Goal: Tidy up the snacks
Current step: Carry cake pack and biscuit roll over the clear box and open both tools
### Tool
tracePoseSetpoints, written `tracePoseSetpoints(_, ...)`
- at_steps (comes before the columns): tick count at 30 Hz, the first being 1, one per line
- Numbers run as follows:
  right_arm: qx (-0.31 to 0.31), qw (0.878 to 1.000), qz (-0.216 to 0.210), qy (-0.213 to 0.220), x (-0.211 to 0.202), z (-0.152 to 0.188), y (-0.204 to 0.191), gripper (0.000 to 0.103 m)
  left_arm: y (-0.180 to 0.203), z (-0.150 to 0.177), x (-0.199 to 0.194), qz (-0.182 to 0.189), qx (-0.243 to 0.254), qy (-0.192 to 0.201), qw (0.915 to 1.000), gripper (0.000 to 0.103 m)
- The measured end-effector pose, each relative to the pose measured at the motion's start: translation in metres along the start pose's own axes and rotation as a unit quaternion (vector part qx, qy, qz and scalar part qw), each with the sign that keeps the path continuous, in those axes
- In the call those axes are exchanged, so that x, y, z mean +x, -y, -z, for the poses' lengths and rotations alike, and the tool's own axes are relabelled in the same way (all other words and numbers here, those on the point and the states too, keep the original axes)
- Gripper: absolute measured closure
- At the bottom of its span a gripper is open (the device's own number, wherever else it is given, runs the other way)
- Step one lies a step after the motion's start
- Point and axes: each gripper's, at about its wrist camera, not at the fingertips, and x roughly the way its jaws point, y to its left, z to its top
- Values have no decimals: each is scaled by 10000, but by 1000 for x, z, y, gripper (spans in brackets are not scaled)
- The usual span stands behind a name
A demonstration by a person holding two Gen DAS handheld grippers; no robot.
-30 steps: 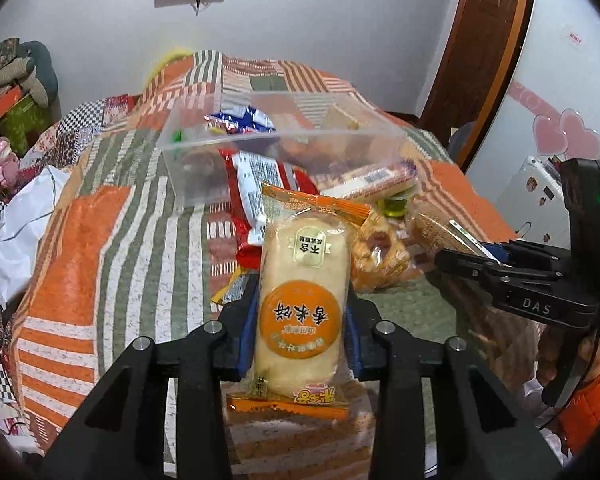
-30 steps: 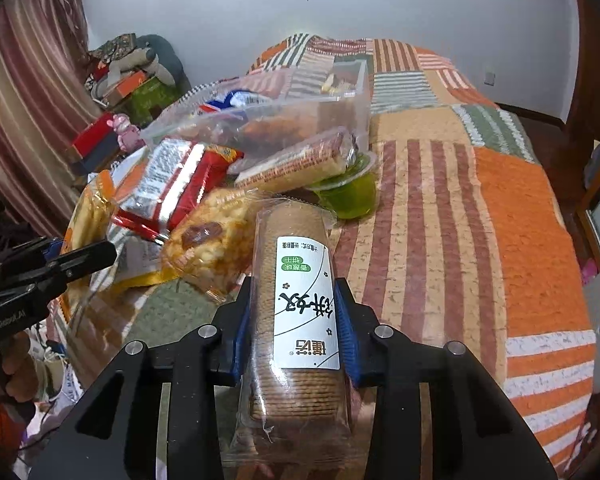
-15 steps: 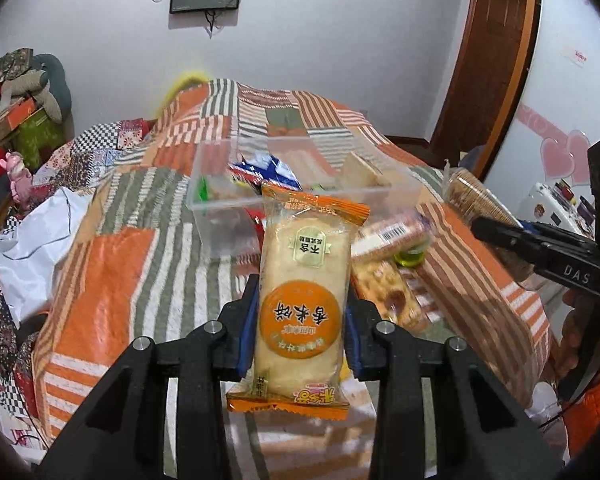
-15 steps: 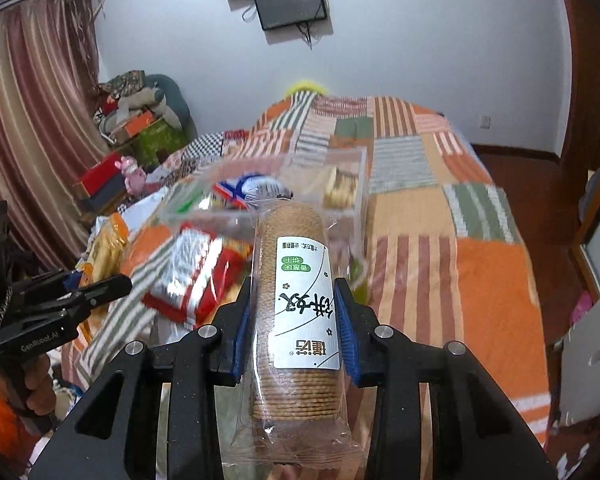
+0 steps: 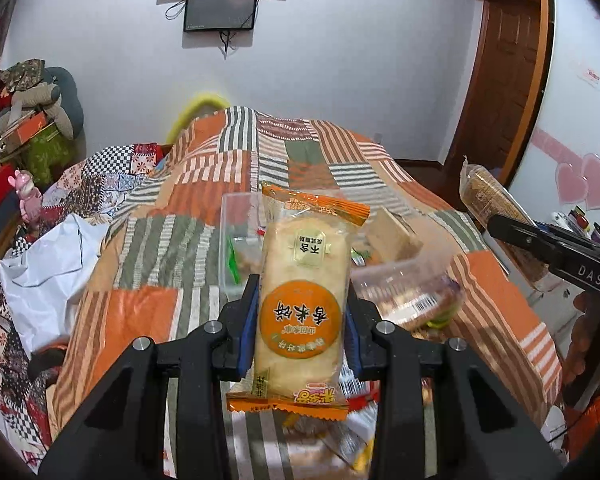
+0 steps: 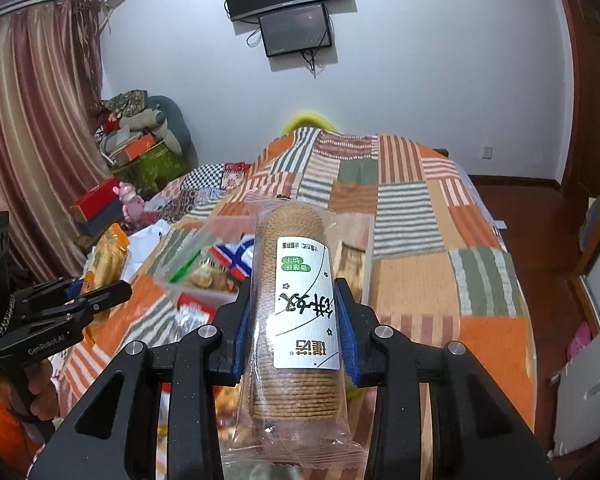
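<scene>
Two grippers were up over the patchwork bed (image 5: pixel 148 248). The left gripper (image 5: pixel 300 320) had its jaws squeezed on one orange rice-cracker packet (image 5: pixel 302 292). The right gripper (image 6: pixel 296 328) had its jaws squeezed on one clear sleeve of round brown biscuits (image 6: pixel 294 320). One clear plastic box (image 6: pixel 188 276) of snacks sat mid-bed below them.

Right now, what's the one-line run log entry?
left gripper: shut on rice cracker pack | right gripper: shut on biscuit sleeve | clear bin: on bed, holding snacks
</scene>
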Motion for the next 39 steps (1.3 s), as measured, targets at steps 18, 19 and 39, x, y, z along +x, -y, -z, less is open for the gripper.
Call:
tracePoseSetpoints(18,-95,9996,3,-256,65,-22,-3,69,-17,-36,74,-99,-19,-201,9997,67)
tracePoseSetpoints(19,-99,9995,-1,-301,69,-22,-3,69,-18,-36,77,-83,-37,-230,9997,67)
tracePoseSetpoints(39,-292,9940,28,-1054,131,-18,6,69,-5,-45,147,93,-76,-764,9970,67)
